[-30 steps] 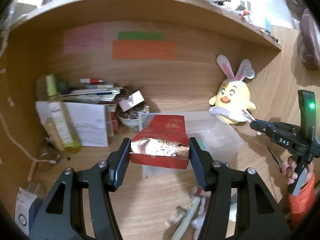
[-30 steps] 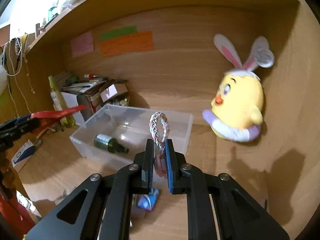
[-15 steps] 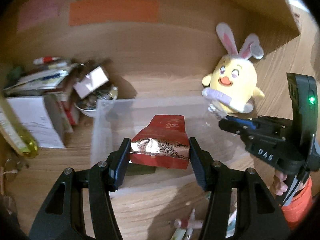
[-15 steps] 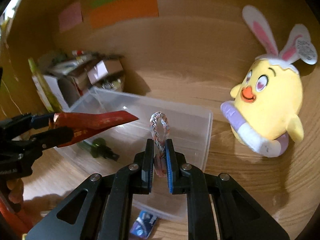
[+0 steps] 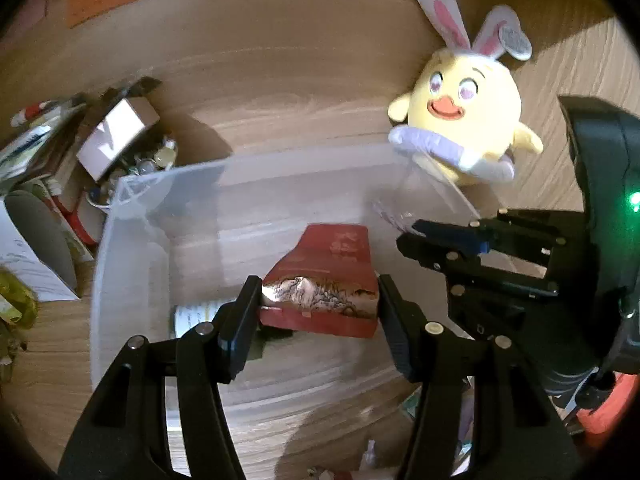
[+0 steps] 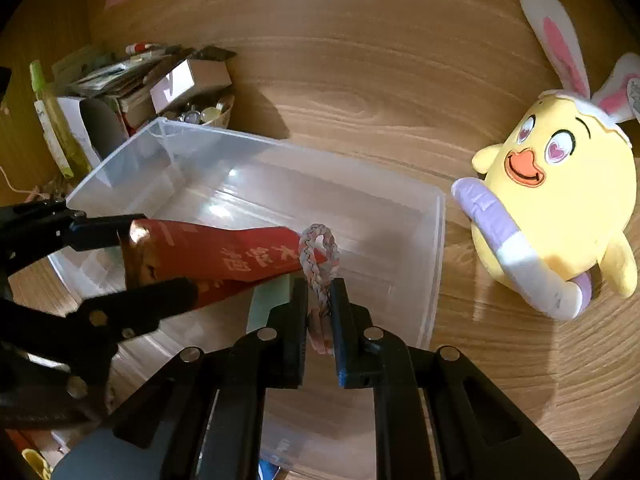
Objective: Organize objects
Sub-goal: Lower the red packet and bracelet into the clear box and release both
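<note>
My left gripper (image 5: 318,304) is shut on a red packet (image 5: 332,256) with a gold mountain print, held above the inside of a clear plastic bin (image 5: 160,168). A small bottle (image 5: 196,316) lies on the bin floor, partly hidden under the packet. My right gripper (image 6: 319,304) is shut on a braided loop (image 6: 318,248), which stands up between its fingers over the bin's near side (image 6: 436,264). In the right wrist view the red packet (image 6: 224,256) reaches in from the left, its tip just behind the loop. The right gripper (image 5: 440,240) hangs close beside the packet.
A yellow plush chick with rabbit ears (image 6: 560,208) sits right of the bin against the wooden wall. Boxes, papers and a bowl of small things (image 6: 180,88) are piled left of the bin, beside a yellow-green bottle (image 6: 48,120). Small items lie on the desk in front.
Both grippers have moved forward and down and tipped downward, so they now hang over the bin. The packet and the braided loop stay gripped as before.
</note>
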The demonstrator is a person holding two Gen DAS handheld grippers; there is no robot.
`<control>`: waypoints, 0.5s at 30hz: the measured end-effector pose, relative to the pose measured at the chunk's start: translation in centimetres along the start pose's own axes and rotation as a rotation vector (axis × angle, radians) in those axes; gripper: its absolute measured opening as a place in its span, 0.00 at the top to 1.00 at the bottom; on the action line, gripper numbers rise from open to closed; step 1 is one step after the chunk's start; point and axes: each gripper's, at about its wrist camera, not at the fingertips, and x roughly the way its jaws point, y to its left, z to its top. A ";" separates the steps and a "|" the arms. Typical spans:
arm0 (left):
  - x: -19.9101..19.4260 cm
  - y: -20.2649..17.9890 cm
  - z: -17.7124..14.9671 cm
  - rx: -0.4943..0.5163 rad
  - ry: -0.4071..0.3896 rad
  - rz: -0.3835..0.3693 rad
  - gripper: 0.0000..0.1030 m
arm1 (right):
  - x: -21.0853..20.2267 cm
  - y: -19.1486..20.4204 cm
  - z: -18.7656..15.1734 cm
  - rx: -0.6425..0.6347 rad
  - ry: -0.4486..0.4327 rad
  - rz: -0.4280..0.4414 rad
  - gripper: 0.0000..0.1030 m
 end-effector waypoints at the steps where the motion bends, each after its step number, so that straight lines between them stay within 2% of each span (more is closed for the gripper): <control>1: 0.1 -0.1 -0.1 0.002 0.011 -0.003 0.45 | 0.0 0.1 -0.1 -0.003 0.004 0.001 0.90; 6: -1.0 -0.3 -0.2 0.011 0.002 -0.008 0.44 | -0.2 0.3 -0.2 -0.002 0.010 -0.004 0.89; 8: -1.9 -0.4 -0.2 0.015 -0.011 -0.012 0.39 | -0.7 0.1 -0.2 0.008 0.006 0.001 0.83; 10: -3.1 -0.5 -0.3 0.018 -0.033 -0.006 0.32 | -1.4 0.0 -0.2 0.019 -0.009 0.001 0.72; 14: -5.7 -0.9 -0.9 0.034 -0.086 0.020 0.22 | -3.9 -0.2 -0.7 0.028 -0.063 -0.014 0.59; 15: -6.4 -0.9 -1.2 0.037 -0.099 0.030 0.17 | -4.7 -0.1 -1.0 0.025 -0.082 -0.021 0.53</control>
